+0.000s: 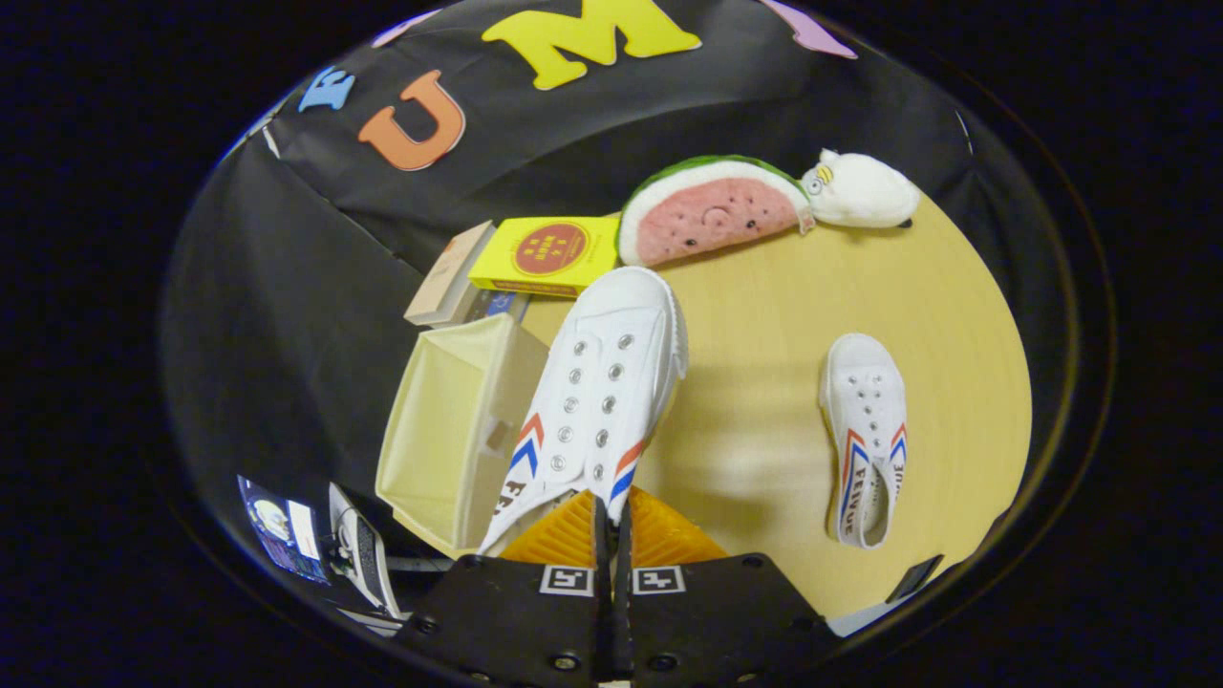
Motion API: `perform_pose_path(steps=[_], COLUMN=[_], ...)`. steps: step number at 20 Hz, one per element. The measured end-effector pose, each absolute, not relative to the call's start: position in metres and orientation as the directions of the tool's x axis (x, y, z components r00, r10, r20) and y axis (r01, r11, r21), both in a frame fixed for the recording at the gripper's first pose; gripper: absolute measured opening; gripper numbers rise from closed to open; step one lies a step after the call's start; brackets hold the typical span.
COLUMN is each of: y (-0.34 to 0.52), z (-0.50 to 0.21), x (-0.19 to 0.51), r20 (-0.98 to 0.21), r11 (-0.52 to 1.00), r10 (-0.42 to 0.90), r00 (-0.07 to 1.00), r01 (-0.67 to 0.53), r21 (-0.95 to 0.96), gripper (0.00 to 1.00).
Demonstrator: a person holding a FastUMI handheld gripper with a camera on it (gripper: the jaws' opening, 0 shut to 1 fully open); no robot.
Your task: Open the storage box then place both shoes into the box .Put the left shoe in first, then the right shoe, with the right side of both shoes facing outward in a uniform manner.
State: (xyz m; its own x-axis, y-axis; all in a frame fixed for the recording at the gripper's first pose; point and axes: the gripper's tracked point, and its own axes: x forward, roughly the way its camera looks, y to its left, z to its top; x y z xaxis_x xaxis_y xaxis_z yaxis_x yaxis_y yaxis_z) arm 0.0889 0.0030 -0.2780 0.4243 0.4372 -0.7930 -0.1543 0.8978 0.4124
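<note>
Clamped on the heel edge of one white shoe [597, 401], the claw [611, 535] carries it lifted above the table [764, 315] beside the open storage box [449, 430], apparently for loading first, while the other shoe [865, 435] lies well apart.

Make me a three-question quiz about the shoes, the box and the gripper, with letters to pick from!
1. Where is the second shoe?
A. on the table
B. in the box
C. on the watermelon toy

2. How many white shoes are there?
A. one
B. two
C. four

3. What is the gripper doing?
A. hanging open
B. gripping the held shoe
C. holding a book

Answers: 1 A, it lies flat on the wood. 2 B, one held, one lying. 3 B, both orange fingers pinch its heel beside the open box.
</note>
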Motion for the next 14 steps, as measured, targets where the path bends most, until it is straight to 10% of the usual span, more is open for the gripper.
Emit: perform_pose_path(steps=[14], y=[0.231], z=[-0.316], x=[0.096], r20=[-0.777], r11=[0.935], r10=[0.351], r00=[0.522], r01=[-0.161], r21=[0.315], gripper=[0.0])
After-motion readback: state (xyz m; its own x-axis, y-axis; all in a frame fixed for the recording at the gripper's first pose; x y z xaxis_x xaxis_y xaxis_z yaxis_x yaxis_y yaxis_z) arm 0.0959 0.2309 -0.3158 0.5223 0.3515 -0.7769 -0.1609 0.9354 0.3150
